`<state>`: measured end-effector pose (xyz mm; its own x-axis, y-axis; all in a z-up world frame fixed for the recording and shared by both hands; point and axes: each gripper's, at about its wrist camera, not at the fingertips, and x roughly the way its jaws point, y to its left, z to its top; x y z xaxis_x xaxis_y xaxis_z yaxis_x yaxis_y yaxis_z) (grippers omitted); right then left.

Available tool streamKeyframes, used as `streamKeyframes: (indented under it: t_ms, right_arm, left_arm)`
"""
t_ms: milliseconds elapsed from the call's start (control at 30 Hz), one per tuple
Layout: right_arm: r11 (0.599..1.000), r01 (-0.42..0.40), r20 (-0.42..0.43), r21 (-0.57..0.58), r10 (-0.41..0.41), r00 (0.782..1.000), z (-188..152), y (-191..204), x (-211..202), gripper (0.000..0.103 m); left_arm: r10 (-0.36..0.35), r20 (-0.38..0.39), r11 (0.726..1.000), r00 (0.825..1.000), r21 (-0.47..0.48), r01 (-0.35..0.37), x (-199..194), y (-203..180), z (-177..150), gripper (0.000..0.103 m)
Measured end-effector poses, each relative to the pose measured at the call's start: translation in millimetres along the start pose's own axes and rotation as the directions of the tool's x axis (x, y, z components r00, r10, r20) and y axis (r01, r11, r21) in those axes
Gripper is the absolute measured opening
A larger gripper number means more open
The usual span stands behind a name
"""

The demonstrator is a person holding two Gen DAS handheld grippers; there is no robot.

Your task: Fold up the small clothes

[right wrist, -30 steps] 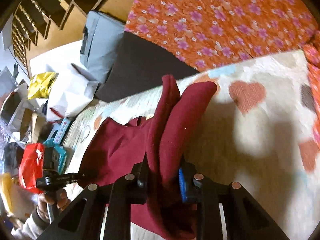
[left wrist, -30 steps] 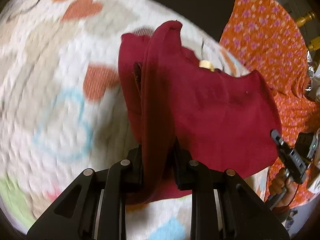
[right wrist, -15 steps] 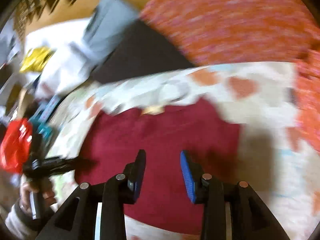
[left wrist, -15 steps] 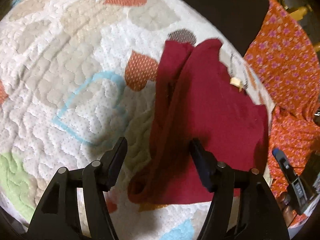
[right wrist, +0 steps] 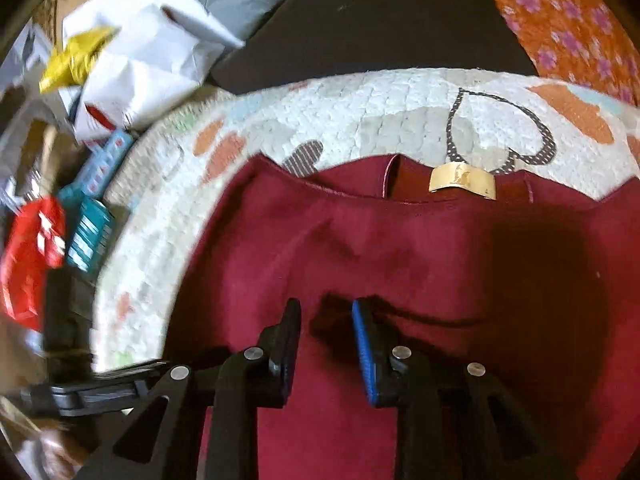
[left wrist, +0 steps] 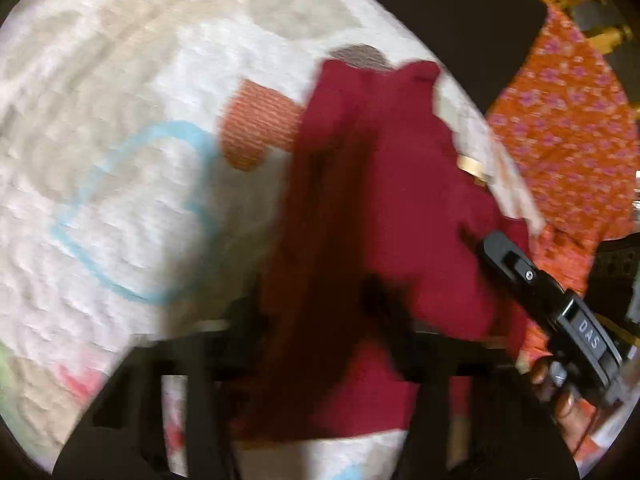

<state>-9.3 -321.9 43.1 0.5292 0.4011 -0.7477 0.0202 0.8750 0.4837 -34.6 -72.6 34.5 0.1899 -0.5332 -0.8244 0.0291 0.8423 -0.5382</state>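
A dark red garment (left wrist: 400,200) lies on a heart-patterned quilt (left wrist: 120,160), its tan neck label (left wrist: 470,164) at the far edge. My left gripper (left wrist: 316,312) is blurred. Its jaws are closing around a raised fold on the garment's left side, and the fold fills the gap. In the right wrist view the garment (right wrist: 440,260) lies spread flat, label (right wrist: 462,182) at the top. My right gripper (right wrist: 326,312) hovers low over its middle. Those jaws are closing with only the flat cloth showing beneath the gap. The right gripper (left wrist: 520,264) also enters the left view from the right.
An orange floral cloth (left wrist: 560,120) lies beyond the quilt, beside a black slab (right wrist: 360,20). Past the quilt's (right wrist: 360,120) left edge sit a white bag (right wrist: 140,60), a yellow packet (right wrist: 72,60), teal boxes (right wrist: 92,216) and a red packet (right wrist: 28,256).
Both grippers let go of the lifted garment folds, and the cloth dropped flat onto the quilt. The right gripper swept across and down over the garment. The left jaws opened wide, then narrowed.
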Motion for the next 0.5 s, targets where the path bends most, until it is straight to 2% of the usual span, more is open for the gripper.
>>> streamKeyframes:
  t_ms: [33, 67, 133, 233, 333, 500]
  right_arm:
    - [0.999, -0.028, 0.017, 0.036, 0.027, 0.999, -0.3, -3.1, -8.0, 0.028]
    - [0.996, -0.058, 0.035, 0.073, 0.056, 0.998, -0.4, -7.0, -16.0, 0.040]
    - [0.981, -0.114, 0.081, 0.155, 0.102, 0.991, -0.3, -13.5, -33.0, 0.055]
    - [0.955, -0.196, 0.140, 0.222, 0.168, 0.976, 3.5, -13.5, -53.8, 0.059]
    - [0.957, -0.223, 0.151, 0.184, 0.197, 0.969, 10.4, 2.7, -66.9, 0.064]
    - [0.988, -0.146, 0.064, 0.055, 0.143, 0.988, 22.3, 42.0, -64.7, 0.066]
  left_arm:
    - [-0.011, 0.017, 1.000, 1.000, 0.014, 0.011, -4.0, -4.2, -2.4, 0.037]
    - [-0.029, 0.032, 0.999, 0.999, 0.032, 0.028, -8.2, -8.5, -4.6, 0.030]
    - [-0.084, 0.067, 0.994, 0.994, 0.077, 0.079, -22.9, -20.7, -11.3, 0.029]
    - [-0.138, 0.125, 0.975, 0.983, 0.191, 0.113, -42.9, -44.5, -23.2, 0.029]
    - [-0.159, 0.129, 0.950, 0.979, 0.289, 0.117, -44.7, -64.3, -34.6, 0.029]
    - [-0.172, 0.107, 0.931, 0.979, 0.344, 0.126, -37.5, -79.3, -41.9, 0.029]
